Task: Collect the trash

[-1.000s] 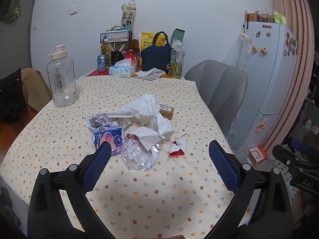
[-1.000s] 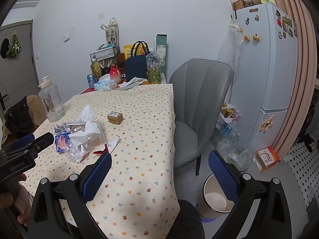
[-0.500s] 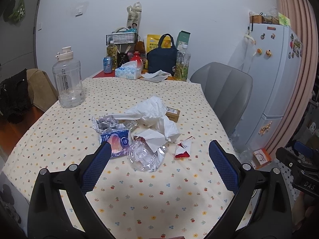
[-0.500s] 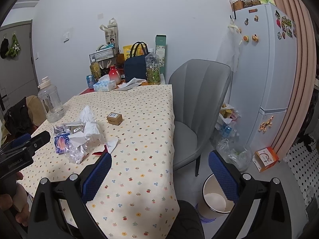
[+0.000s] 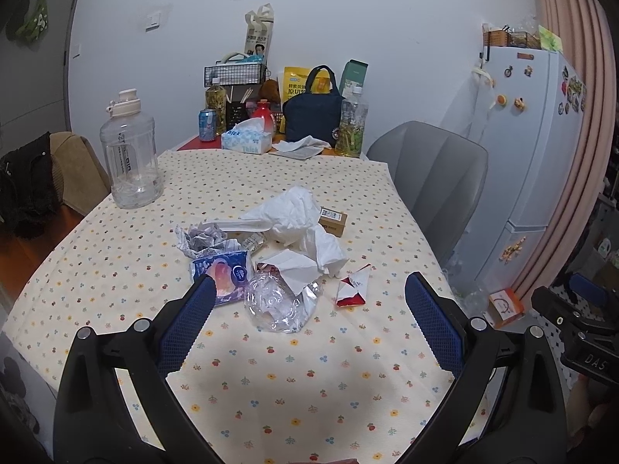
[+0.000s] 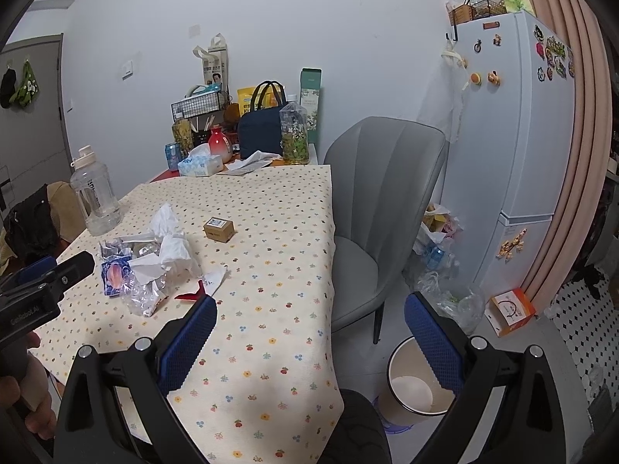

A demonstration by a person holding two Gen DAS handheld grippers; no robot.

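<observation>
A heap of trash lies mid-table: crumpled white tissue (image 5: 298, 220), a clear crushed plastic wrapper (image 5: 276, 303), a blue packet (image 5: 222, 272), a grey crumpled wrapper (image 5: 203, 236), a red-and-white folded carton piece (image 5: 354, 286) and a small brown box (image 5: 332, 221). My left gripper (image 5: 307, 321) is open and empty, just short of the clear wrapper. My right gripper (image 6: 309, 334) is open and empty over the table's right edge; the heap (image 6: 154, 259) is to its left. A white waste bin (image 6: 416, 386) stands on the floor below it.
A big clear water jug (image 5: 129, 154) stands at the left. Tissue box (image 5: 247, 139), can, bottles and a navy bag (image 5: 313, 116) crowd the far end. A grey chair (image 6: 381, 208), floor bags (image 6: 441, 255), an orange box (image 6: 510, 311) and a fridge (image 6: 514, 123) are to the right.
The left gripper has drawn closer to the heap and turned slightly; the trash sits lower and larger in its view. The right gripper has barely moved.
</observation>
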